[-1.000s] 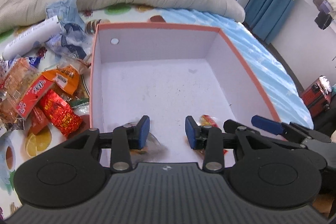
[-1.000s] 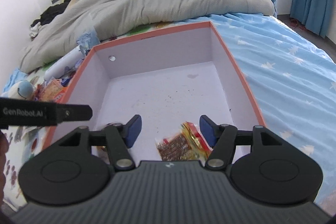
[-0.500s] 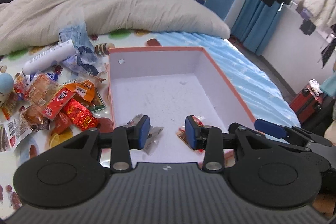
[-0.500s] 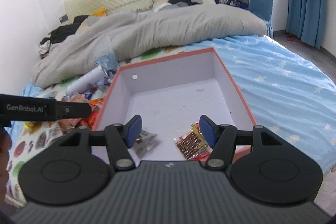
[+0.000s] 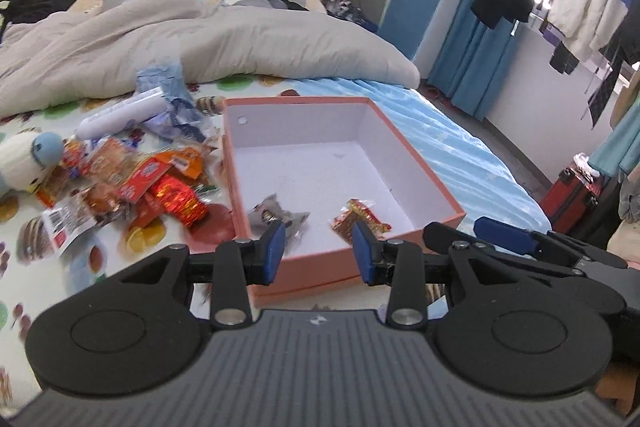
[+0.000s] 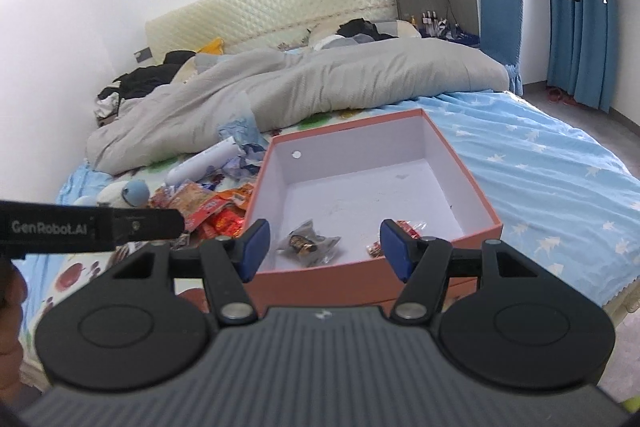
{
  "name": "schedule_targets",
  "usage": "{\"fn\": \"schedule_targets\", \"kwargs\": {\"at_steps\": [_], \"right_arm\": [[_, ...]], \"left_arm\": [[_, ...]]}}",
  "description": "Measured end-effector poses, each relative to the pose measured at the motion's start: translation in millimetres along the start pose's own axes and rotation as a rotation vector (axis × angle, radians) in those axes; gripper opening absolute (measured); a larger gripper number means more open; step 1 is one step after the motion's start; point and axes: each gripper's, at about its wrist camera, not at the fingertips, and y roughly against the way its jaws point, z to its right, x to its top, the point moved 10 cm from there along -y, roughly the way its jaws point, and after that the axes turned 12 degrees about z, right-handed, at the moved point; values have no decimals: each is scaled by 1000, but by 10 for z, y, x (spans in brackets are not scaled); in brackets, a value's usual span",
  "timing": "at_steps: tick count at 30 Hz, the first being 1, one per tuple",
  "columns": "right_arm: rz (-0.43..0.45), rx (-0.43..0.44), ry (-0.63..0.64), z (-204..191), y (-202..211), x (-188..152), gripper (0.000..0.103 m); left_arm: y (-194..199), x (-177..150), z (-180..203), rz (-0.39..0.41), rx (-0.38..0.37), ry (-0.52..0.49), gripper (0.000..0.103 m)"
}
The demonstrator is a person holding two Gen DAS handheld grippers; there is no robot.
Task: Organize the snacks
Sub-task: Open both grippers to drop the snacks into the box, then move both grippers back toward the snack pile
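Note:
An orange box with a white inside (image 5: 416, 179) (image 6: 476, 187) lies on the bed. In its near end lie a grey-clear snack packet (image 5: 276, 217) (image 6: 308, 241) and a red-yellow packet (image 5: 358, 217) (image 6: 408, 227). A heap of red and orange snack packets (image 5: 152, 187) (image 6: 212, 207) lies left of the box. My left gripper (image 5: 319, 251) is open and empty, held above the box's near edge. My right gripper (image 6: 325, 247) is open and empty, above the same edge. The right gripper's fingers (image 5: 504, 233) show in the left wrist view.
A grey duvet (image 5: 200, 43) is bunched behind the box. A white tube (image 5: 120, 113), crumpled blue wrappers (image 5: 172, 99) and a plush toy (image 5: 28, 157) lie by the heap. A red suitcase (image 5: 572, 195) stands beyond the bed's right edge. The left gripper's body (image 6: 80, 227) is at left.
Both grippers have drawn back and up from inside the box, open and empty. The two packets stay on the box floor.

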Motion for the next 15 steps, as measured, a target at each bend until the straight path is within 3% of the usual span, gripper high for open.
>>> {"fn": "schedule_targets", "kwargs": {"at_steps": [15], "right_arm": [[15,130,56,-708,371,-381,63]], "left_arm": [[757,-430,-671,62,114,55,43]]}}
